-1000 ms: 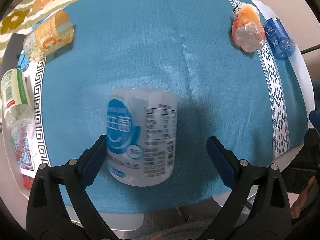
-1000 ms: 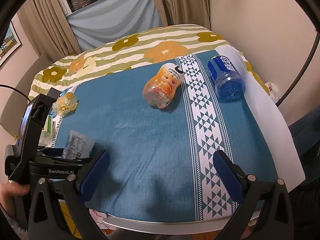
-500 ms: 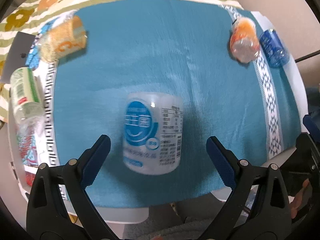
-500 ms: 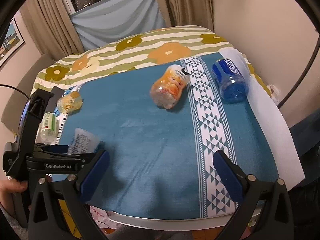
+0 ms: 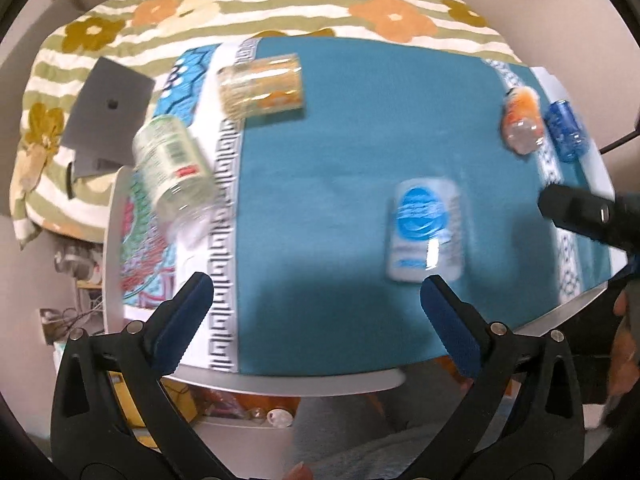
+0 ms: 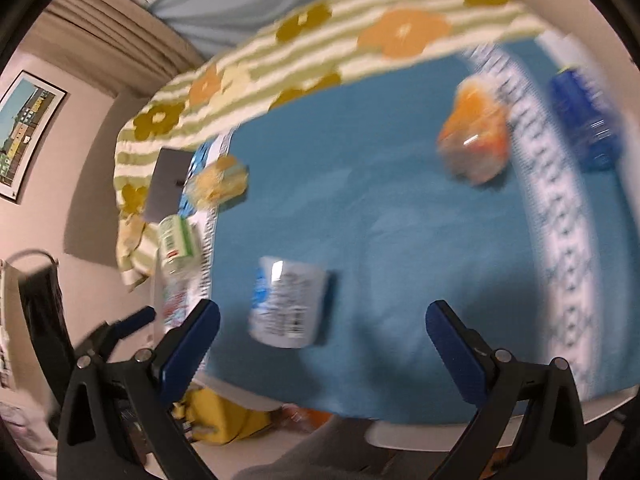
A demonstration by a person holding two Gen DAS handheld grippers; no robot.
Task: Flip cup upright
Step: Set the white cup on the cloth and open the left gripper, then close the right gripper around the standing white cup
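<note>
A clear plastic cup with a blue and white label [image 5: 426, 230] stands on the teal cloth [image 5: 340, 152], free of both grippers; it also shows in the right wrist view [image 6: 286, 306]. My left gripper [image 5: 316, 304] is open and empty, pulled back over the table's near edge, with the cup just beyond its right finger. My right gripper [image 6: 322, 334] is open and empty near the front edge, the cup ahead between its fingers. Both views are blurred by motion.
An orange-label cup [image 5: 262, 86] and a green-label cup [image 5: 172, 166] lie at the left side. An orange cup [image 5: 522, 124] and a blue cup [image 5: 566, 132] lie at the right. A flowered blanket [image 5: 280, 4] lies behind the table.
My left gripper has drawn back and swung left away from the blue-label cup. My right gripper has swung left, bringing the cup into its view.
</note>
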